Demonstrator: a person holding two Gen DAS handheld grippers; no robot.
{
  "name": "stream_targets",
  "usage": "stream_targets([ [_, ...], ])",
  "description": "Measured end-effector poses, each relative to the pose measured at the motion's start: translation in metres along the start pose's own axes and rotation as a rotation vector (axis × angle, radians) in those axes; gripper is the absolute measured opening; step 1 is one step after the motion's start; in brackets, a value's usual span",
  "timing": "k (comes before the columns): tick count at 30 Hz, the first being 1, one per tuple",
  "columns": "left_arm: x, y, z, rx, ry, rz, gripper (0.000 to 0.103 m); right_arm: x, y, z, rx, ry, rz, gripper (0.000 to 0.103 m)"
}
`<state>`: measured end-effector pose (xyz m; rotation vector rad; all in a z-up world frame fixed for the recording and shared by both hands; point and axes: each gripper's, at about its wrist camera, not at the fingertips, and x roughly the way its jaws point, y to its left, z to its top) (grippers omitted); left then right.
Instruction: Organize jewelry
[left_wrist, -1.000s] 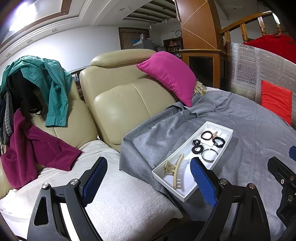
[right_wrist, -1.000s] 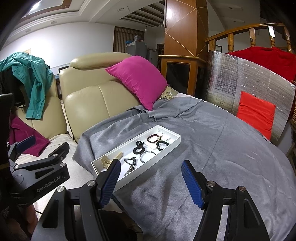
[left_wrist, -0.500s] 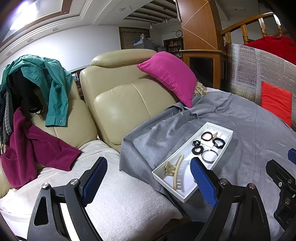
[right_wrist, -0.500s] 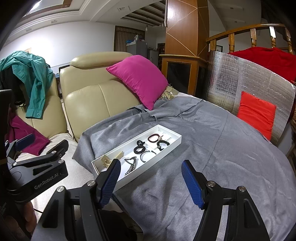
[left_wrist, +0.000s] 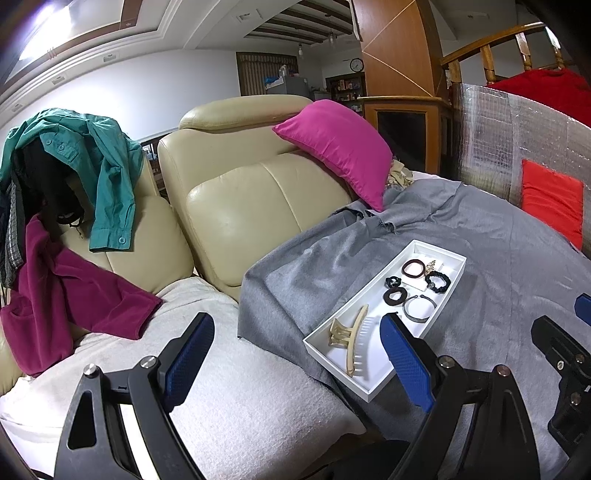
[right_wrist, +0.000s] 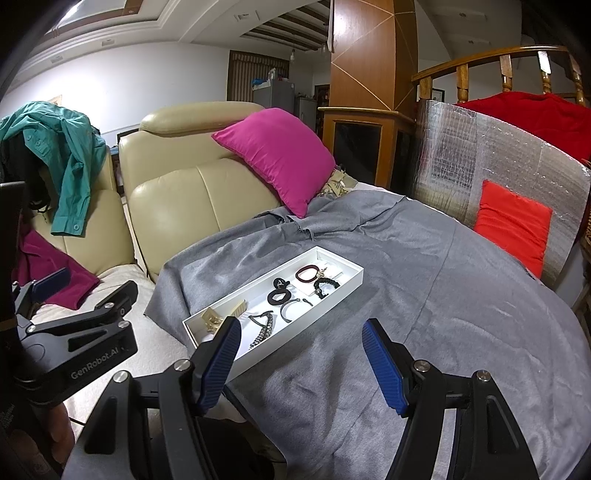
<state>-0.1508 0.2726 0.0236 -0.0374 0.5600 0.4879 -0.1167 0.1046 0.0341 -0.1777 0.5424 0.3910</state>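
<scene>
Jewelry and hair pieces lie together in a white tray (right_wrist: 334, 293) that sits on the gray cloth (right_wrist: 461, 302) over the seat, and from your right gripper (right_wrist: 299, 363) the tray runs from about 10 o'clock up toward 12. At its near end rests a cream hair claw (left_wrist: 349, 341); toward the far end you can see a black scrunchie (left_wrist: 395, 295), an open gray bangle (left_wrist: 419, 308), a dark red hair band (left_wrist: 413, 268) and a black beaded band (left_wrist: 437, 280). In the right wrist view a dark chain-like piece (right_wrist: 263, 328) also lies near the middle, just beside the left blue pad. Your right gripper stands open with nothing between its pads, hovering over the cloth just short of the tray's near edge. Your left gripper (left_wrist: 295, 363) is also open wide and empty, its right pad in front of the tray's near end, its left pad over the white towel (left_wrist: 240, 391). At 11 o'clock from the tray a pink pillow (right_wrist: 277, 155) leans on the beige sofa (right_wrist: 184, 192); at 9 o'clock a teal shirt (left_wrist: 107, 173) and a magenta garment (left_wrist: 70, 291) hang over the next seat. A red cushion (right_wrist: 511, 225) stands at 2 o'clock against a silver panel (right_wrist: 480, 155).
</scene>
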Motion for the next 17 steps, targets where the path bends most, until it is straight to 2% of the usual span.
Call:
stream_targets([
  [5,0.005,0.000,0.000,-0.003,0.007,-0.003,0.091,0.006,0.000,-0.001,-0.005,0.012,0.000,0.072],
  [17,0.020,0.003,0.001,0.016,-0.012,0.047,0.091,0.029,-0.003,0.005,-0.011,0.040,-0.003,0.072],
])
